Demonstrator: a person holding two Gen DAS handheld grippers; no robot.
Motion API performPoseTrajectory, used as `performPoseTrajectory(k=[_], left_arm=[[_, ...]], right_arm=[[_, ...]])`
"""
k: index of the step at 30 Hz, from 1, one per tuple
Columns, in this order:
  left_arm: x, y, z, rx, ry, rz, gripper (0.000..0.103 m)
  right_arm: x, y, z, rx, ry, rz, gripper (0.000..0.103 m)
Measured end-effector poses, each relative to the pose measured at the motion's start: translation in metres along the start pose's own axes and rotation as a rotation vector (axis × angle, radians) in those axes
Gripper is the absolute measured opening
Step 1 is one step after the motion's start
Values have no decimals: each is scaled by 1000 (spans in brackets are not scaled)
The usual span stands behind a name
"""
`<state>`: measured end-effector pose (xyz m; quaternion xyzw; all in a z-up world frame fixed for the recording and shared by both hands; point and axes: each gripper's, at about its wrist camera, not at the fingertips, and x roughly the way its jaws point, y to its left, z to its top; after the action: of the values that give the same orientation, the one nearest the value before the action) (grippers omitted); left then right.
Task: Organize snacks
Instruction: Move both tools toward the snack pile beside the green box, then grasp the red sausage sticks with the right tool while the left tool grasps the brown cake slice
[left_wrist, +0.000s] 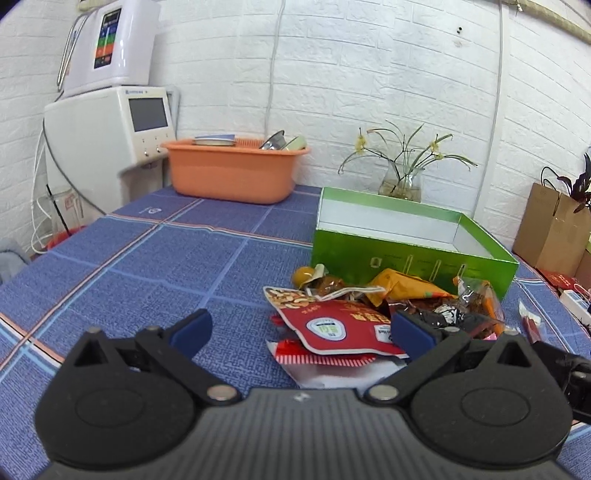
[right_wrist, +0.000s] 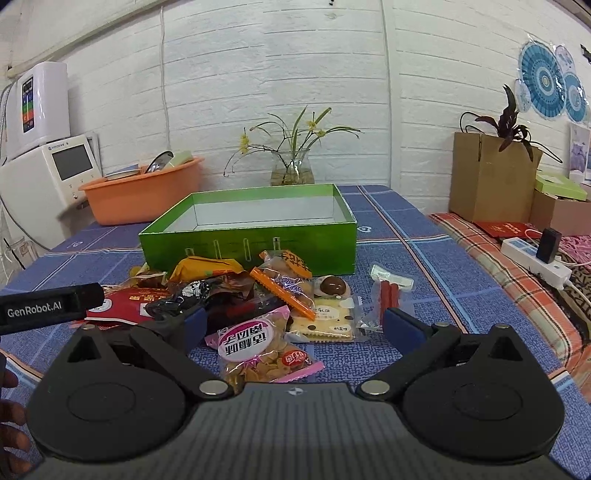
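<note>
On the far left of the bench (right_wrist: 388, 221) sits an orange tub (right_wrist: 144, 199); right of it, mid-bench, the green box (right_wrist: 251, 243) stands open and looks empty, though its near floor is hidden by its wall; the snacks (right_wrist: 258, 295) lie heaped just in front of it, none yet inside, so the sorting looks barely begun. The left gripper (left_wrist: 299, 330) hovers low over the red pouch (left_wrist: 332, 325) at the heap's left, jaws spread wide, gripping nothing; the right gripper (right_wrist: 291, 325) hangs over the pink crisp bag (right_wrist: 258, 343) nearest the camera, jaws likewise spread and empty. Next, I judge, either must drop, close on a packet's edge and carry it over the box's near wall. The lower packets are buried; the pouch's lower edge is cut off by the gripper body; most labels are unreadable.
</note>
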<state>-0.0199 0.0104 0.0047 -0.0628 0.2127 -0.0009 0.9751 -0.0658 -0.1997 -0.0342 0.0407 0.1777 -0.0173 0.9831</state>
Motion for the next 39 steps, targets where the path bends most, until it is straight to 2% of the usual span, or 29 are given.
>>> performPoseTrajectory(k=[4, 7, 10, 14, 20, 26, 29, 31, 35, 37, 39], left_arm=[[4, -6, -3, 87, 72, -15, 103], [9, -9, -5, 139, 99, 35, 103], [14, -6, -4, 176, 123, 40, 103], [17, 5, 7, 165, 122, 45, 103], [27, 21, 28, 141, 77, 53, 103], [55, 30, 37, 107, 92, -43, 103], [65, 25, 39, 161, 105, -57, 103], [73, 21, 42, 210, 104, -59, 103], [100, 20, 59, 253, 97, 0, 103], [119, 26, 67, 227, 117, 40, 103], [139, 33, 70, 205, 167, 58, 103]], right_arm=[[-1, 1, -1, -3, -1, 30, 103], [-3, 3, -2, -25, -9, 43, 103], [-2, 4, -2, -68, -12, 50, 103], [3, 4, 4, -142, -8, 63, 103], [3, 0, 9, -148, -17, 114, 103], [7, -12, 4, -109, 17, 138, 103], [6, -24, 3, -88, 3, 120, 103], [5, -33, 4, -108, -44, 107, 103], [11, -50, 12, -162, -162, 10, 103], [22, -56, 17, -188, -150, -25, 103], [38, -66, 19, -171, -102, 5, 103]])
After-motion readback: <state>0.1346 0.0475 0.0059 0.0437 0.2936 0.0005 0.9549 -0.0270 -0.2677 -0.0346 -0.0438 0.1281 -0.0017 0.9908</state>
